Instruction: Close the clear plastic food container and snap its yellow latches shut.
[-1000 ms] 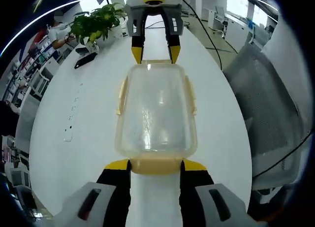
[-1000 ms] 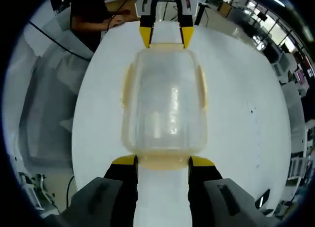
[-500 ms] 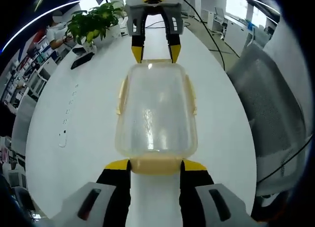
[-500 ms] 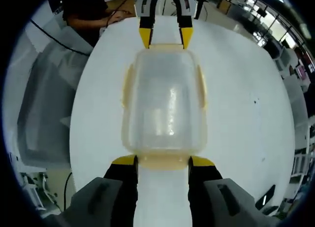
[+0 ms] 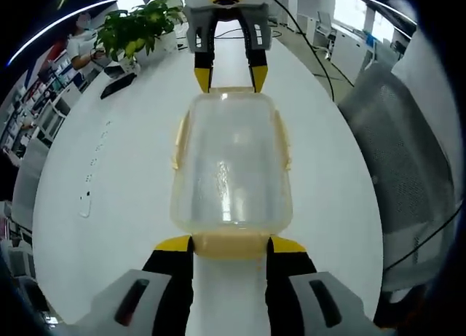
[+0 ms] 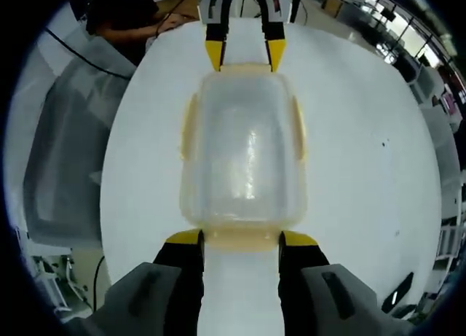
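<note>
The clear plastic container (image 5: 231, 161) with its lid on lies lengthwise between the two grippers over the white table. My left gripper (image 5: 231, 243) is shut on its near yellow end latch, one jaw on each side. The right gripper (image 5: 229, 77) grips the far end latch. Yellow side latches (image 5: 177, 143) stand out from the long sides. In the right gripper view the same container (image 6: 242, 150) runs away from my right gripper (image 6: 241, 238), which is shut on its end latch. The left gripper (image 6: 244, 55) holds the opposite end.
The oval white table (image 5: 109, 205) spreads on both sides. At its far left are a potted plant (image 5: 138, 30) and a dark flat object (image 5: 116, 84). A grey mesh chair (image 5: 408, 154) stands beside the table. A person in a dark top (image 6: 131, 22) sits past the table's far end.
Both views have shifted a little over the table. The container keeps the same place between the two grippers, and its latches look unchanged.
</note>
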### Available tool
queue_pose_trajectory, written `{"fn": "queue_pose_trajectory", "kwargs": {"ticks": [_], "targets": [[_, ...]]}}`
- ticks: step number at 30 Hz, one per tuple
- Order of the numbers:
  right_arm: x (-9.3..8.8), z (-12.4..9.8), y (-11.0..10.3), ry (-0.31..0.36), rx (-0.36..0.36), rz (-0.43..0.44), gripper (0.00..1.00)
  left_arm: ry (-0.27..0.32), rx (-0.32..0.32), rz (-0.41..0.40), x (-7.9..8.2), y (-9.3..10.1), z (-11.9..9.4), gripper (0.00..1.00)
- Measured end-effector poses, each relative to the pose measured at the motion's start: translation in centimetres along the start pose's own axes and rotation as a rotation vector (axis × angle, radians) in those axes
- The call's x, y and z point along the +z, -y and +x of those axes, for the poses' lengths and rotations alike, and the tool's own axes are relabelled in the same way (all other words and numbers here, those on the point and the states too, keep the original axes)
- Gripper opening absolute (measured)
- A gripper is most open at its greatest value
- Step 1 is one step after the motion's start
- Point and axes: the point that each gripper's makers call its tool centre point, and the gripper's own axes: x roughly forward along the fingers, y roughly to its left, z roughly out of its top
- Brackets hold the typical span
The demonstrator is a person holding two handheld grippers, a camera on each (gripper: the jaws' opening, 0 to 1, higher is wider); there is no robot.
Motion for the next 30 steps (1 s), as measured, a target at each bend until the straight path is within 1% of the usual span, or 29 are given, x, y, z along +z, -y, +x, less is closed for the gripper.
{"fn": "queue_pose_trajectory", "kwargs": {"ticks": [7,18,30], "targets": [[-0.11,0.28,0.45,-0.004,0.004,-0.002,0.36,-0.004,0.000,-0.005,-0.14,-0.27,0.35,0.32],[-0.23,0.67,0.23,-0.005,0.017,0.007,0.36,-0.004,-0.022,-0.015,-0.39,-0.06,0.82,0.33],[-0.16,0.97,0.17,-0.008,0.024,0.003,0.37,-0.003,-0.025,-0.021,-0.66,-0.06,1.03,0.33]]}}
